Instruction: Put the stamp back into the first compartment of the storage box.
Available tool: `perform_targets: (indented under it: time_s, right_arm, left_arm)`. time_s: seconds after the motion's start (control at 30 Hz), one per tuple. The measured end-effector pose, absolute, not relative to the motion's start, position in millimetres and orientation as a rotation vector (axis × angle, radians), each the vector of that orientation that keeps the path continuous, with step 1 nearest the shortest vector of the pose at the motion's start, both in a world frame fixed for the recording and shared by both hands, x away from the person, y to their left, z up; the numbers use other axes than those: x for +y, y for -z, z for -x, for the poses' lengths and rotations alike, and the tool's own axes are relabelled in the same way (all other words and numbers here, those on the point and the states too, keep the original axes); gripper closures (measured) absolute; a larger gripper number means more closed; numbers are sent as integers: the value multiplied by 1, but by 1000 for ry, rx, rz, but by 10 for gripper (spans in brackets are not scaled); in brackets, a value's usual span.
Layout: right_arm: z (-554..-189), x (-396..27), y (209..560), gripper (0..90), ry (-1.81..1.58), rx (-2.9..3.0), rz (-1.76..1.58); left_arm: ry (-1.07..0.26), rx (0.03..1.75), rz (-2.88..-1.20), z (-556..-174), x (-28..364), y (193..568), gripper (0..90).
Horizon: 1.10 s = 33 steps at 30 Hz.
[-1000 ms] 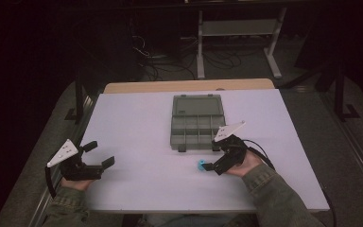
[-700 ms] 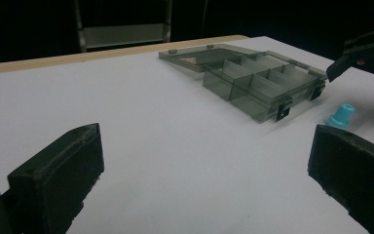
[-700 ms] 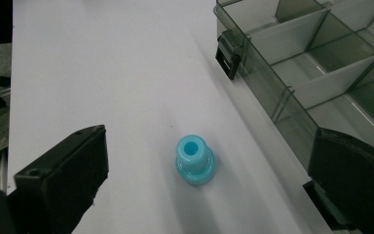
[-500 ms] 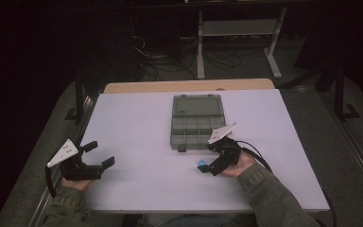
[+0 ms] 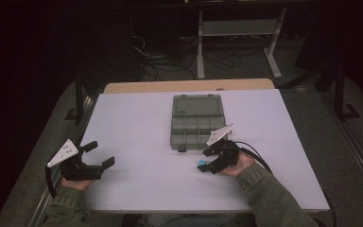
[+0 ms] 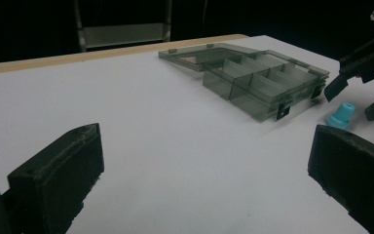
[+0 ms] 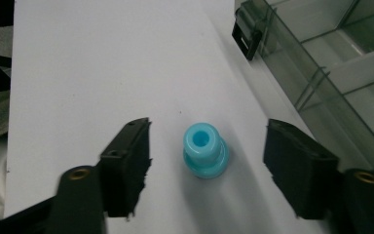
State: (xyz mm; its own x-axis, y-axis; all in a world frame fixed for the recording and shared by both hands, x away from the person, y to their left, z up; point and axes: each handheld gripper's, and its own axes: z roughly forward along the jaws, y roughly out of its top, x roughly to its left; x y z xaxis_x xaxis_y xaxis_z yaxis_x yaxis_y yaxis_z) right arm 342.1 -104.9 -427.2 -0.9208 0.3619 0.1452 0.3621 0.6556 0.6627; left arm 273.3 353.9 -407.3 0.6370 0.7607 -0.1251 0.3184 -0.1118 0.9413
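A small light-blue flanged plastic piece (image 5: 201, 165) (image 7: 204, 148) stands upright on the white table (image 5: 137, 123). My right gripper (image 5: 206, 161) (image 7: 207, 141) is open, one jaw on each side of the piece, and neither jaw touches it. Just beyond it lies a clear grey compartment box (image 5: 197, 125) (image 7: 331, 63) with its lid folded back flat. The left gripper view has the box (image 6: 253, 80), the blue piece (image 6: 341, 114) and the right gripper (image 6: 355, 83) at its right. My left gripper (image 5: 100, 154) (image 6: 204, 146) is open and holds nothing, low at the table's left front.
A wooden strip (image 5: 184, 85) runs along the table's far edge. Behind it, in the dark, are a metal stand (image 5: 238, 28) and cables on the floor. White table surface lies bare between the two grippers.
My right gripper has edged slightly left, so its jaws now bracket the blue piece. The left gripper and the box have not moved.
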Motion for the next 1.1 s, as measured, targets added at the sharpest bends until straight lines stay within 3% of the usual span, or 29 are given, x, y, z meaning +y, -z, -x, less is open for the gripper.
perform_targets:
  time_s: [0.27, 0.63, 0.67, 1.1]
  right_arm:
    - [-342, -104, 427, 491, 1136, -2872, 612]
    - [-342, -102, 430, 623, 1128, -2880, 600]
    - [-341, -102, 429, 683, 1121, -2875, 603]
    - [-342, -104, 424, 714, 1151, -2867, 617]
  left_arm:
    - [-477, 887, -1706, -273, 353, 407, 0]
    - [-476, 889, -1704, -273, 353, 407, 0]
    - [-476, 890, -1704, -273, 353, 407, 0]
    - [-477, 889, -1704, -273, 354, 407, 0]
